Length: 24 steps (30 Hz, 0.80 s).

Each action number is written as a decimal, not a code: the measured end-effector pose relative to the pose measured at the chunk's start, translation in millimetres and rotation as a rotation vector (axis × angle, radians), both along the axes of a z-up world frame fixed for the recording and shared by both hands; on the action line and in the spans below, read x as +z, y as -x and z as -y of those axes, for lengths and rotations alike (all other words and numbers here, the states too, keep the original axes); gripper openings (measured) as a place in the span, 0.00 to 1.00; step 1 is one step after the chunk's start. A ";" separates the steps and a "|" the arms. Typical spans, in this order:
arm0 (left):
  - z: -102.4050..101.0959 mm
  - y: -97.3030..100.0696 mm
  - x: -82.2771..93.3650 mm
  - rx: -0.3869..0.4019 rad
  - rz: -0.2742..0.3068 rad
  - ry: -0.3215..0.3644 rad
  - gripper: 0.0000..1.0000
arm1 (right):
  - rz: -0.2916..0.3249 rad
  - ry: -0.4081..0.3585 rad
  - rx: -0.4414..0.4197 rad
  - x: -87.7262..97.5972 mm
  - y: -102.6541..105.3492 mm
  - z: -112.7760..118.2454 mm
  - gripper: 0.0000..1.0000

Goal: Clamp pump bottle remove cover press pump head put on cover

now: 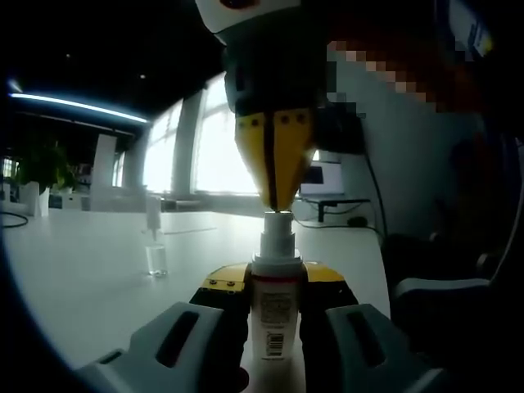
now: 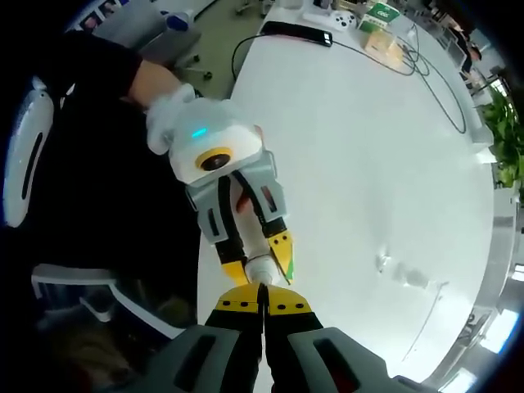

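Observation:
My left gripper (image 1: 276, 282) is shut on a white pump bottle (image 1: 274, 319) with a printed label, holding it upright just above the white table (image 1: 98, 270). The right gripper (image 1: 277, 201) comes down from above, yellow tips shut together and resting on the bottle's pump head (image 1: 277, 233). In the right gripper view my right gripper (image 2: 262, 301) meets the pump head (image 2: 259, 272) between the left gripper's (image 2: 258, 260) yellow tips. The clear cover (image 1: 155, 250) stands alone on the table, apart from both grippers, and appears again as the cover (image 2: 401, 272).
A gloved hand (image 2: 168, 110) holds the left gripper. A chair (image 1: 442, 295) stands beside the table's near edge. Black cables (image 2: 393, 61) and a green box (image 2: 381, 16) lie at the table's far end. Plants (image 2: 508, 139) line one side.

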<state>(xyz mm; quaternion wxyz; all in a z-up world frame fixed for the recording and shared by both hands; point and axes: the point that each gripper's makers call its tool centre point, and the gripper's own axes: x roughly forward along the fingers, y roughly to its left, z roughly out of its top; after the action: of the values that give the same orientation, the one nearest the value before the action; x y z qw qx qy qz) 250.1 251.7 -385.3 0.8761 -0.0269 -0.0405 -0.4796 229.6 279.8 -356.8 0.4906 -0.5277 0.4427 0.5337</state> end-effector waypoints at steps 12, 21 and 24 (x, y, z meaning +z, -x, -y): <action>0.2 -0.3 -0.1 -0.001 0.001 -0.001 0.14 | -0.001 0.005 0.003 0.0 0.2 0.1 0.00; -0.2 -0.9 -0.5 -0.001 0.000 0.000 0.14 | -0.001 0.006 0.000 -0.1 0.1 0.2 0.00; 0.3 -0.2 -0.1 -0.001 0.000 0.000 0.14 | -0.001 0.005 -0.001 -0.1 0.0 0.2 0.00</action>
<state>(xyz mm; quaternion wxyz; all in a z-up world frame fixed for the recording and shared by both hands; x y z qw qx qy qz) 250.3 251.4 -385.3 0.8759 -0.0267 -0.0406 -0.4801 229.6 279.5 -357.0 0.4893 -0.5284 0.4448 0.5325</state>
